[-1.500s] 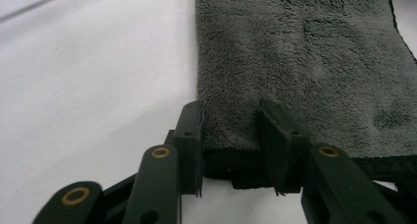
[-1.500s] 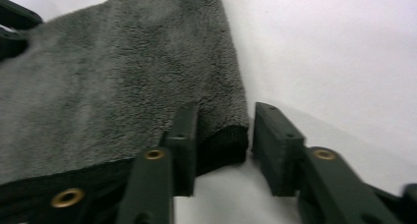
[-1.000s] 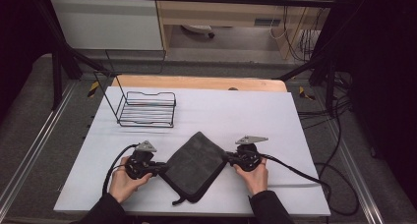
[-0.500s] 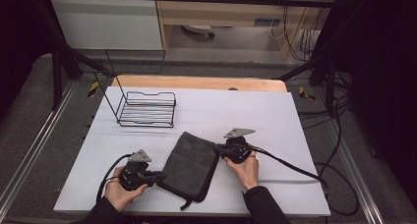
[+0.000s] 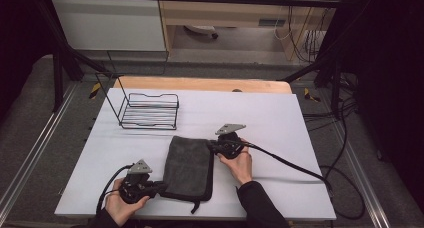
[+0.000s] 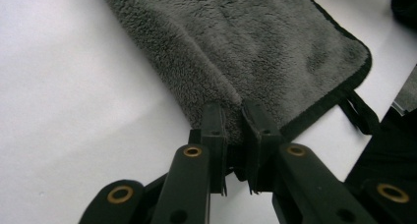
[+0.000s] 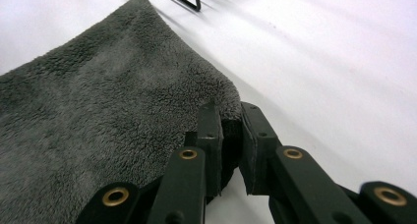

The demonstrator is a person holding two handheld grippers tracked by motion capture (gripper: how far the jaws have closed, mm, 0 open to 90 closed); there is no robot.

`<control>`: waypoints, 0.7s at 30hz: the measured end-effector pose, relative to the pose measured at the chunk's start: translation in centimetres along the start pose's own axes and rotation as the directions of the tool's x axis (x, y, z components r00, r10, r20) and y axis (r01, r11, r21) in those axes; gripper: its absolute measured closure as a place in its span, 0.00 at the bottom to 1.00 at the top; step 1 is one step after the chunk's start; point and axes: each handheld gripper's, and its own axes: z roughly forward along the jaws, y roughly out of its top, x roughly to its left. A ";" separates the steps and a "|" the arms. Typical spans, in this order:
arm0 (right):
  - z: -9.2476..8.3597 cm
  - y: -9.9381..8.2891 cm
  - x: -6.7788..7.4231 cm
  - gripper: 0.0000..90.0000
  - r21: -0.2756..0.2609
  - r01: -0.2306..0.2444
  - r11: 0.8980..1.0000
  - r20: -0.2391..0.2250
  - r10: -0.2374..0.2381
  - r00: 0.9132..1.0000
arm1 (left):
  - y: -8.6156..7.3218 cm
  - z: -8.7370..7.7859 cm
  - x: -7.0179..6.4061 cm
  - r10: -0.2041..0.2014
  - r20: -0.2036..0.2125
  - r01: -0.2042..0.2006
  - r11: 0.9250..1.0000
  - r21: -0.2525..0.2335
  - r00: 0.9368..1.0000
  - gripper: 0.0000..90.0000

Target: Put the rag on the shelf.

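While the grey towel (image 5: pixel 189 167) lies flat near the front edge of the white surface (image 5: pixel 280 113), I have the left tool (image 5: pixel 159 186) clenched on its near left corner and the right tool (image 5: pixel 212 147) clenched on its far right corner. From each tool's own view I see plush cloth pinched between the black jaws (image 6: pixel 275 62) (image 7: pixel 98 121). Farther back on the left stands a black wire basket (image 5: pixel 150 110), apart from the towel.

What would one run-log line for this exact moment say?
left gripper: shut on grey towel, near-left corner | right gripper: shut on towel, far-right corner | towel: folded, flat on white table | wire basket: beyond towel
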 end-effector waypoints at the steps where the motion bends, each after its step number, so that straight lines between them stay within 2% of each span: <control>1: 0.2 0.1 0.1 0.90 0.001 0.005 1.000 -0.001 -0.005 1.000 | -0.1 0.0 -0.1 -0.001 0.000 0.001 1.000 0.000 1.000 0.90; 9: 1.1 0.9 0.3 0.90 -0.008 0.025 1.000 -0.025 -0.025 0.999 | -0.4 -0.1 -0.5 -0.007 0.002 0.007 1.000 -0.003 1.000 0.90; 16: 1.5 0.8 0.2 0.88 0.014 0.035 0.999 -0.015 -0.034 0.999 | -0.4 -0.1 -0.4 -0.002 -0.002 0.002 1.000 -0.006 1.000 0.88; 21: 1.0 0.9 0.1 0.73 -0.011 0.054 0.998 0.024 -0.054 0.998 | -0.2 -0.6 0.0 0.022 0.004 -0.022 1.000 -0.010 1.000 0.80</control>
